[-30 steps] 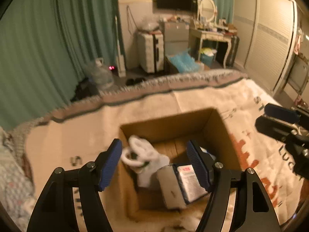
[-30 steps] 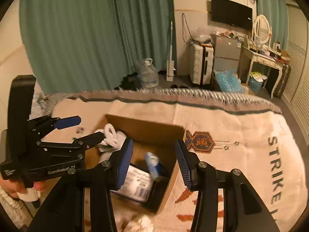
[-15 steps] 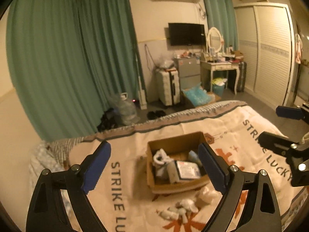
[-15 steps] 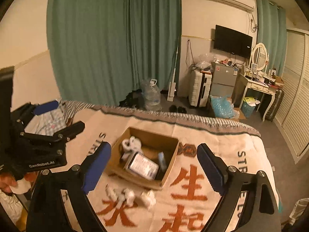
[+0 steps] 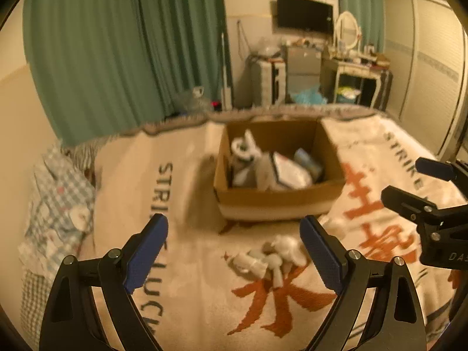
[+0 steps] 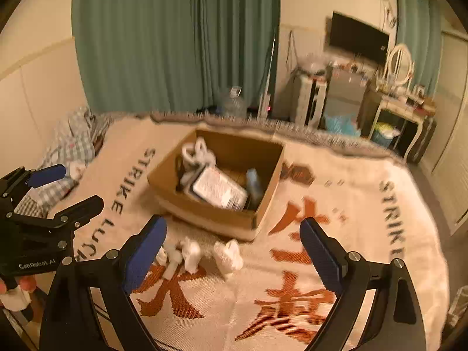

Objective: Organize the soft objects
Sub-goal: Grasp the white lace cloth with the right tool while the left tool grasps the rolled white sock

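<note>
A brown cardboard box (image 5: 280, 201) (image 6: 204, 213) sits on a cream blanket with red characters. It holds a white soft item (image 5: 244, 146) (image 6: 196, 152), a flat packet (image 5: 289, 172) (image 6: 219, 190) and a blue item (image 6: 253, 181). Several small white soft objects (image 5: 266, 259) (image 6: 190, 253) lie on the blanket in front of the box. My left gripper (image 5: 234, 254) is open and empty above them. My right gripper (image 6: 232, 251) is open and empty, also above them. Each gripper shows at the edge of the other's view.
A checked cloth (image 5: 55, 201) (image 6: 73, 140) lies at the bed's left edge. Beyond the bed are green curtains (image 5: 125, 44), a suitcase (image 5: 267, 79), a dressing table (image 5: 356, 70) and a wardrobe (image 5: 433, 67).
Both grippers pulled far back from the box, then came somewhat closer and lower. Both opened wide. The white objects in front of the box came into view.
</note>
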`<act>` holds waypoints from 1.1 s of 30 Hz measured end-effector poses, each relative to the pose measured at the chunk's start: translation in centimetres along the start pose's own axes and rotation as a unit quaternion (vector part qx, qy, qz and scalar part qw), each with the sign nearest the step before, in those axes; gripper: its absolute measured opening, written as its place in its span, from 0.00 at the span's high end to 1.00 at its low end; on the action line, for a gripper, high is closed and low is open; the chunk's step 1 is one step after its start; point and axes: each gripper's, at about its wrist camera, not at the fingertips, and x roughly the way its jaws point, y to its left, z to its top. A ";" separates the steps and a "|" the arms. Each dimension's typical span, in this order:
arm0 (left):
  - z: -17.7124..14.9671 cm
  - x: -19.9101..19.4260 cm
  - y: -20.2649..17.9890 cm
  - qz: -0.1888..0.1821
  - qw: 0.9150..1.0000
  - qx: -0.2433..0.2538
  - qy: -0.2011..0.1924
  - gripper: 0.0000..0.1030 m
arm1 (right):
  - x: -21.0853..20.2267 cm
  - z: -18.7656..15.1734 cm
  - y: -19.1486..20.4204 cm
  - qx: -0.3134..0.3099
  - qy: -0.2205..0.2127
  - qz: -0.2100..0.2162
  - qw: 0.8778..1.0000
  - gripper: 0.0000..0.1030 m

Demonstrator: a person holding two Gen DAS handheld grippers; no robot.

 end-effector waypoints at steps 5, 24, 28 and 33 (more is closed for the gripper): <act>-3.6 5.7 0.5 0.020 0.999 -0.016 0.038 0.10 | 6.7 -2.9 -0.3 0.005 0.053 0.007 0.999 0.10; -9.8 14.2 0.2 -0.068 0.990 -0.026 0.122 0.11 | 17.5 -7.4 -1.8 0.072 0.128 0.011 0.989 0.57; -9.5 14.4 0.6 -0.103 0.987 -0.026 0.117 0.21 | 17.6 -7.4 -1.4 0.060 0.130 0.006 0.990 0.67; -9.8 13.9 0.8 -0.152 0.980 -0.029 0.123 0.42 | 17.2 -7.2 -1.1 0.059 0.122 0.008 0.991 0.75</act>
